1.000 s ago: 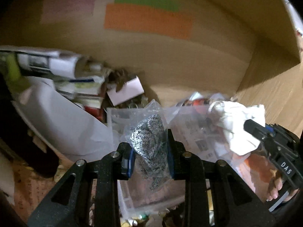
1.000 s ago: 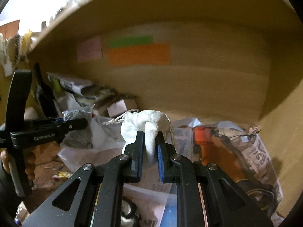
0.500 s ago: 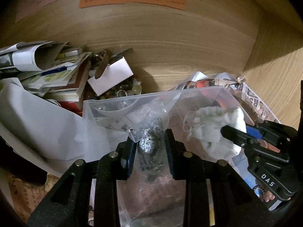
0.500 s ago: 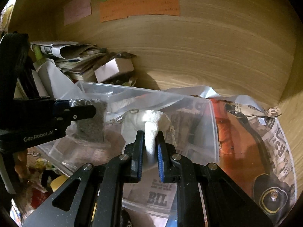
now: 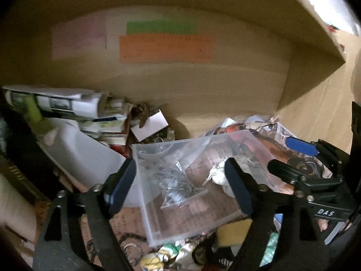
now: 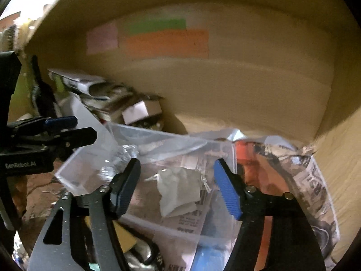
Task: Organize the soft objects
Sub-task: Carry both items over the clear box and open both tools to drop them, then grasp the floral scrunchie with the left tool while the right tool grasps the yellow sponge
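Observation:
A clear plastic bin (image 5: pixel 158 145) lies on newspaper inside a wooden shelf. In it lie a clear bag of grey steel wool (image 5: pixel 173 186) on the left and a white cloth pouch (image 5: pixel 220 177) on the right. My left gripper (image 5: pixel 180 186) is open above the bin, empty. In the right wrist view the bin (image 6: pixel 74 167) holds the white pouch (image 6: pixel 178 190), with the steel-wool bag (image 6: pixel 123 158) to its left. My right gripper (image 6: pixel 177 185) is open and empty above the pouch. It also shows in the left wrist view (image 5: pixel 293 158).
A pile of papers, books and a small white box (image 5: pixel 149 124) fills the shelf's back left. A white sheet (image 5: pixel 79 153) lies left of the bin. Orange-printed newspaper (image 6: pixel 282 169) lies to the right. Coloured notes (image 5: pixel 165 47) stick to the back wall. Yellow sponge (image 5: pixel 232 230) lies in front.
Both grippers opened and let go: the steel-wool bag and the white pouch now lie in the clear bin. Both grippers have pulled back and up.

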